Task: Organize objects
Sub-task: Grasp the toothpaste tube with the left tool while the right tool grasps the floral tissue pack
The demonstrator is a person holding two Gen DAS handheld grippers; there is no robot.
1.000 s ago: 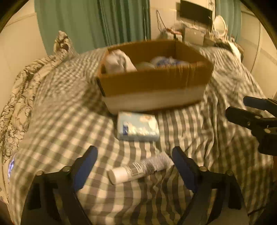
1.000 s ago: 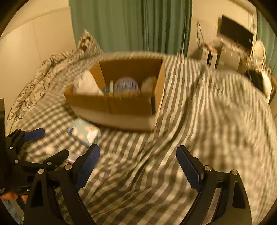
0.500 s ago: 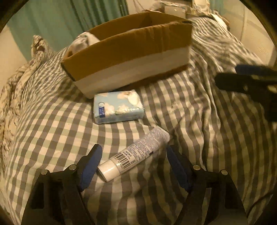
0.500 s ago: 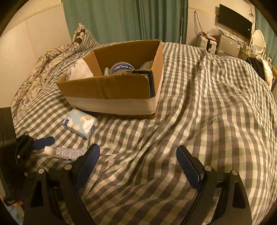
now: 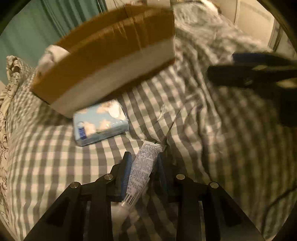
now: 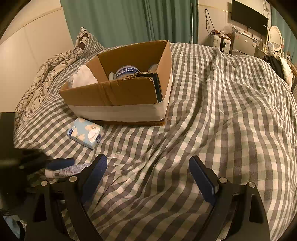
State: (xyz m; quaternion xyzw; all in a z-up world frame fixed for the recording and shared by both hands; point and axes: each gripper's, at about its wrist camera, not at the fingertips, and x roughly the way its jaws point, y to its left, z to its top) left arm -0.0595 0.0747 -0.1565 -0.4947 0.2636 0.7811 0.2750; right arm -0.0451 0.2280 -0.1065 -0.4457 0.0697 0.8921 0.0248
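A white tube (image 5: 143, 166) with small print lies on the checked bedcover, and my left gripper (image 5: 143, 155) is closing on it, its blue pads against both sides of the tube. In the right wrist view the tube (image 6: 68, 169) shows at lower left under a blue finger of the left gripper (image 6: 61, 166). A light-blue tissue pack (image 5: 100, 124) lies just before the open cardboard box (image 5: 111, 61). The right gripper (image 6: 147, 160) stands open over bare bedcover, right of the pack (image 6: 85, 132) and the box (image 6: 118, 98). It shows as well at the right edge of the left wrist view (image 5: 222, 64).
The box holds a white cloth (image 6: 83, 77), a blue-labelled tub (image 6: 128, 71) and other items. A floral pillow (image 6: 42, 74) lies at left. Green curtains (image 6: 130, 20) hang behind. A cluttered desk with a screen (image 6: 248, 16) stands back right.
The left gripper has sunk and rolled so that the tube runs between its fingers, and its jaws have narrowed from wide apart to the tube. The right gripper has stayed open and still.
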